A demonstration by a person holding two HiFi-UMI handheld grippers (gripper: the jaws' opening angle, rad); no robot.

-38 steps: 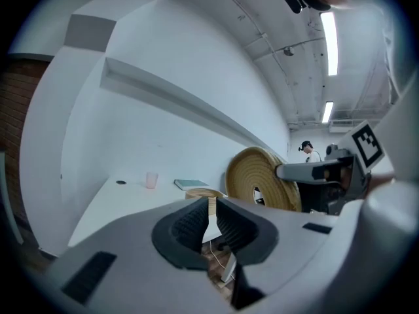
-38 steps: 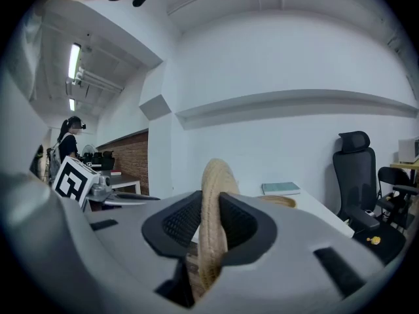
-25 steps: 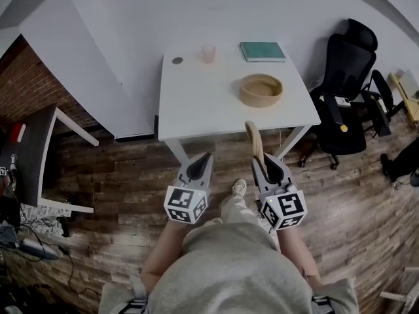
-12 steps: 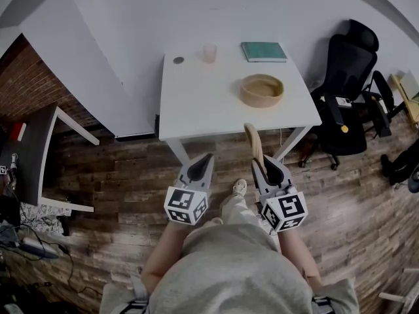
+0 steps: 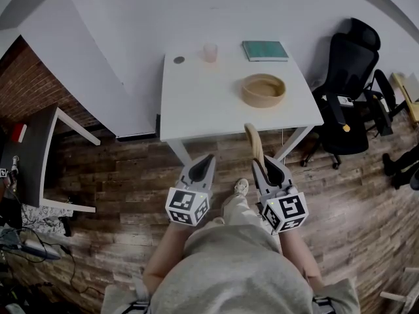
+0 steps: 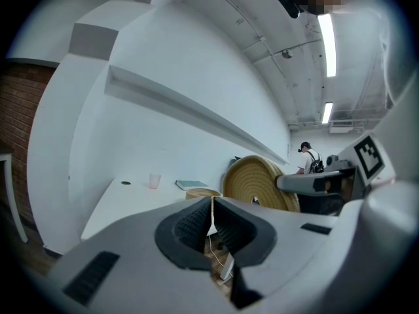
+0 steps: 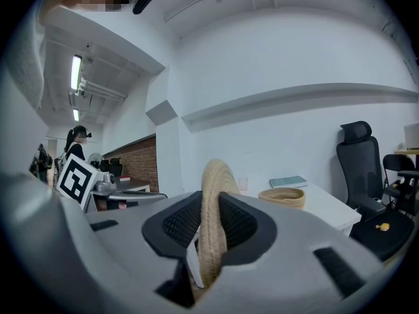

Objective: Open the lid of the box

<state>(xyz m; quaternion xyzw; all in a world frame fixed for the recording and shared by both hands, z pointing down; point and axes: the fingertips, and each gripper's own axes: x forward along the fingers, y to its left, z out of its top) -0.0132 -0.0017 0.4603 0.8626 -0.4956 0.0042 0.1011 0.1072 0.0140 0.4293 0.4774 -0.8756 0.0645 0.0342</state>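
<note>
One woven lid (image 5: pixel 253 141) clamped in right gripper (image 5: pixel 263 165), lower edge hidden, left gripper (image 5: pixel 207 157) closed

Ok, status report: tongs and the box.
Left tongs shut, empty. Right tongs shut on woven lid, short of table. Box open on table. Cup, book apart from it.

We can read no words, numbers or brand names. The only signs are black-and-white square patterns on the cube (image 5: pixel 186 206) of the left gripper (image 5: pixel 207 157) and the cube (image 5: pixel 286 212) of the right gripper (image 5: pixel 260 167), both just in front of the white table (image 5: pixel 196 97). The cover of the green book (image 5: pixel 265 50) at that table's far edge is too small to read.
</note>
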